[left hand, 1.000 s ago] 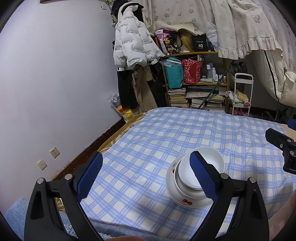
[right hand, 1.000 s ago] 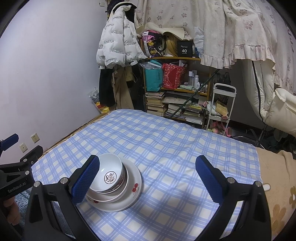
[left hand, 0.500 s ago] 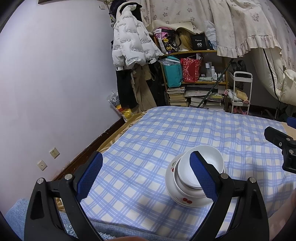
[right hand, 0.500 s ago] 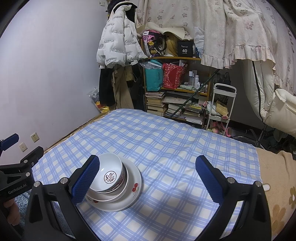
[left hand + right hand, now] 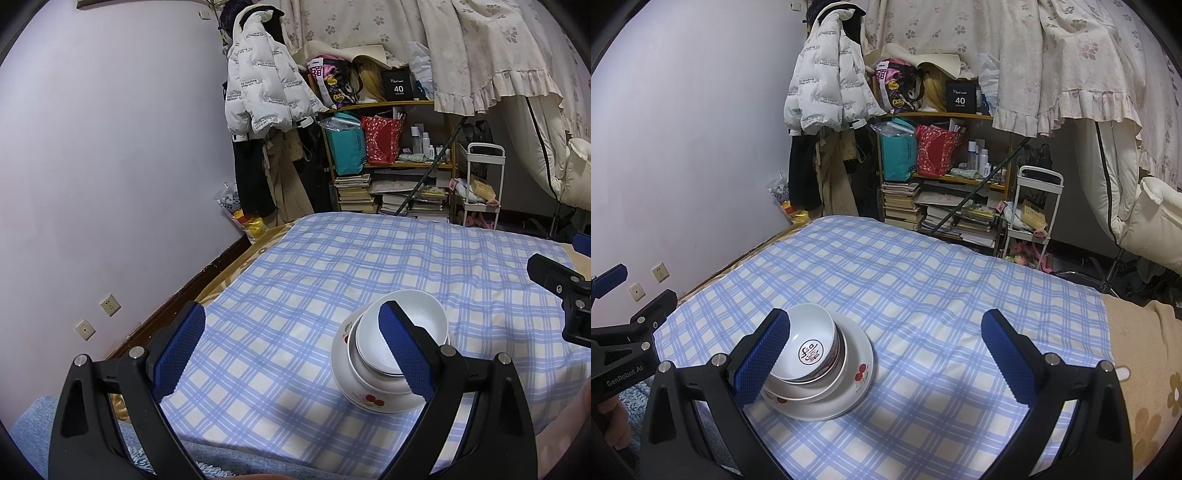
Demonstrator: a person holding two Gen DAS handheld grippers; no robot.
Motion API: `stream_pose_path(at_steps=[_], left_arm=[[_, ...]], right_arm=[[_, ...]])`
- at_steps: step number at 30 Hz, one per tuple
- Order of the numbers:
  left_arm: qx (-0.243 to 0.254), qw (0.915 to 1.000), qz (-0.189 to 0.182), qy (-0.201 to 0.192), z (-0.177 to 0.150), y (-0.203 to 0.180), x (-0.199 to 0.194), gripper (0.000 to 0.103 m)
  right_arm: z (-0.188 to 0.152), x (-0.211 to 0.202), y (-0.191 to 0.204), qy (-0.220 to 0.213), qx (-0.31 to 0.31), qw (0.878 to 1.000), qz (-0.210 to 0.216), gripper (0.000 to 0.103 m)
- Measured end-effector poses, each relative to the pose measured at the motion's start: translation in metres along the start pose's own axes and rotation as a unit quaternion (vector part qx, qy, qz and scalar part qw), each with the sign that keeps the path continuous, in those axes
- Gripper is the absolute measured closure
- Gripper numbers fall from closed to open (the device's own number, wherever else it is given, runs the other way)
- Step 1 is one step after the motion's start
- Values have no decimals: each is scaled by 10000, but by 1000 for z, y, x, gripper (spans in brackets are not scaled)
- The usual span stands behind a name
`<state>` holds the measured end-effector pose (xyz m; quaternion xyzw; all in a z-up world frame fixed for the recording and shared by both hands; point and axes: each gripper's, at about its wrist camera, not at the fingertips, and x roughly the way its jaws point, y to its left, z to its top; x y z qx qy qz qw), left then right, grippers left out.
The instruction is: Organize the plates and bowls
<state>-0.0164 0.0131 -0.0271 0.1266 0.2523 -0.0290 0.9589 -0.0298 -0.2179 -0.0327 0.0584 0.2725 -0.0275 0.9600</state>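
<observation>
Bowls (image 5: 807, 350): two; plates (image 5: 857, 384): two

Both wrist views over stacked dishes (image 5: 391, 354)

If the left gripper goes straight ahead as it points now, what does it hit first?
Probably only the blue checked cloth: the left gripper is open, and the stacked bowls sit by its right-hand finger, off the centre line. Depth unclear.

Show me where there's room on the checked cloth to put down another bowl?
Plenty. The checked cloth is bare from the stack of dishes back to the far edge by the bookshelf, and across to the tan blanket. The strip toward the wall is free too. It is crowded only where the stack sits, between the two open grippers.
</observation>
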Motion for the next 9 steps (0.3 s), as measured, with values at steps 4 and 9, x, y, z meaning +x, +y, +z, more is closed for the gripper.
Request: stream_pose_path(at_steps=[4, 9], left_arm=[[-30, 10000, 10, -1, 1, 5, 1, 9], [-23, 10000, 0, 17, 2, 7, 2, 9]], right_arm=[[0, 0, 2, 2, 9, 10000, -5, 0], [0, 0, 0, 0, 5, 10000, 1, 0]])
